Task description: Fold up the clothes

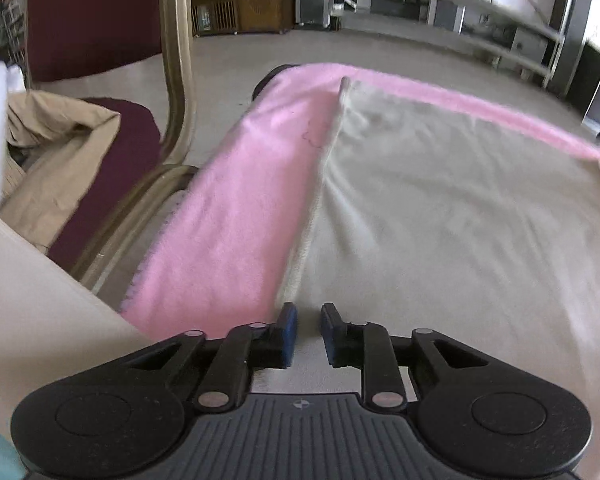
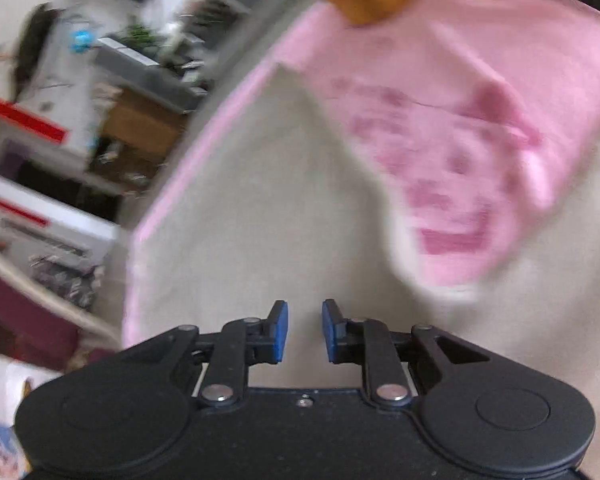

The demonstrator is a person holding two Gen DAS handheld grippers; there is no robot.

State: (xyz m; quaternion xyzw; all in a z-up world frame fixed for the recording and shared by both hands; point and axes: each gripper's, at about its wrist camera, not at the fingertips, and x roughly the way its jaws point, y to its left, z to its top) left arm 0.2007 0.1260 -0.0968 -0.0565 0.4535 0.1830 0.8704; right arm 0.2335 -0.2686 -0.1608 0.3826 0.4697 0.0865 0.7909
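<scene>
A pink blanket [image 1: 228,216] covers the bench, and on it lies a pale beige cloth [image 1: 440,208] spread nearly flat with soft creases, its left edge running along the pink strip. In the right wrist view, a pink shirt [image 2: 460,152] with a darker printed design lies on top of the beige cloth, blurred. A maroon chair [image 1: 100,128] with a curved pale frame stands to the left of the bench, with a tan garment [image 1: 60,148] heaped on its seat. The left claw [image 1: 309,334] hangs over the beige cloth's near edge, its 2 blue pads a narrow gap apart, gripping nothing. The right claw [image 2: 305,330] also shows a small gap with nothing between the pads.
</scene>
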